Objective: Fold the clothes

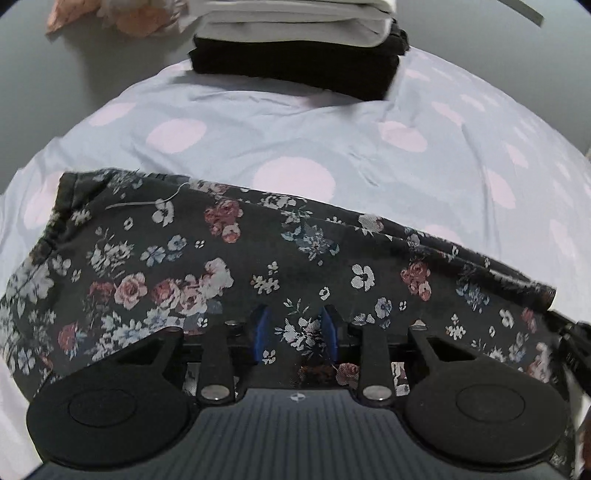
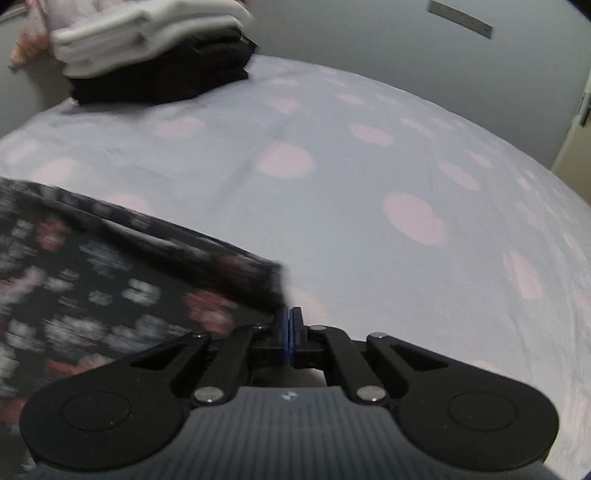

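Left tongs (image 1: 294,334): blue pads spread apart, floral fabric between and under them, not pinched. Right tongs (image 2: 290,332): pads pressed together, sitting at the garment's near right corner; can't tell if any cloth is caught between them, and that view is motion-blurred.

Dark floral garment (image 1: 229,266): folded into a long band, lying on the bed straight ahead of and beneath the left tongs, running from far left to near right. From the right tongs it sits ahead-left (image 2: 110,288), its corner touching the pad tips. A loose pale thread (image 1: 147,203) lies on its far-left part.

Bedsheet (image 1: 406,177): pale blue with pink dots, lightly creased, and it fills everything ahead and right of the right tongs (image 2: 406,184).

Far ahead of the left tongs, at the bed's far edge: stack of folded clothes (image 1: 295,48), black pieces under white ones. Same stack sits far ahead-left of the right tongs (image 2: 155,55). Left of the stack: crumpled pinkish-orange cloth (image 1: 122,18), partly cut off by the frame.
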Demonstrator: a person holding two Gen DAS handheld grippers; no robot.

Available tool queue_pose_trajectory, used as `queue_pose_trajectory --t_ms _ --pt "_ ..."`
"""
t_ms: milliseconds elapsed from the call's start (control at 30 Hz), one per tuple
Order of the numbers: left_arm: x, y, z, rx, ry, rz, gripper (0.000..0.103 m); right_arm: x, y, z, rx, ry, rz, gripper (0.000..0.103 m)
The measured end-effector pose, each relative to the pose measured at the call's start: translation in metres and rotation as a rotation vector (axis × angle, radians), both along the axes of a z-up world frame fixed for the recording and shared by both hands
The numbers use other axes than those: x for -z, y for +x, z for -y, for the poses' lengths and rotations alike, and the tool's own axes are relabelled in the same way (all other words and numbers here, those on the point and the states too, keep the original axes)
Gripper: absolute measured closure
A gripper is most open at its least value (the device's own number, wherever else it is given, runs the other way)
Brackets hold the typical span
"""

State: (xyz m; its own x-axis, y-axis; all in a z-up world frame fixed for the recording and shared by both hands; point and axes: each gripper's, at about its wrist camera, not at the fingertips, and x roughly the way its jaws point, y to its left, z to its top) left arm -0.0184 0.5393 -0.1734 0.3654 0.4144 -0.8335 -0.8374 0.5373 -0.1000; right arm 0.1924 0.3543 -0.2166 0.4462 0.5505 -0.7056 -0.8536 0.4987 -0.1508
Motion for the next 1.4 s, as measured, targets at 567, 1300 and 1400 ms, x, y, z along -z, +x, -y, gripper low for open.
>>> queue_pose_trajectory --t_ms 567,1300,1400 --pt "-0.002 -0.001 -0.001 0.001 0.011 0.016 0.067 -0.015 0.012 -0.029 -0.057 0.069 -0.142 0.103" --pt "-0.03 -0.026 0.047 -0.001 -0.07 -0.02 0.067 -0.029 -0.086 0.089 -0.059 0.01 -0.274 0.101" --pt "-0.028 -0.028 0.045 -0.016 -0.078 -0.03 0.067 -0.026 -0.089 0.092 -0.052 -0.007 -0.269 0.102"
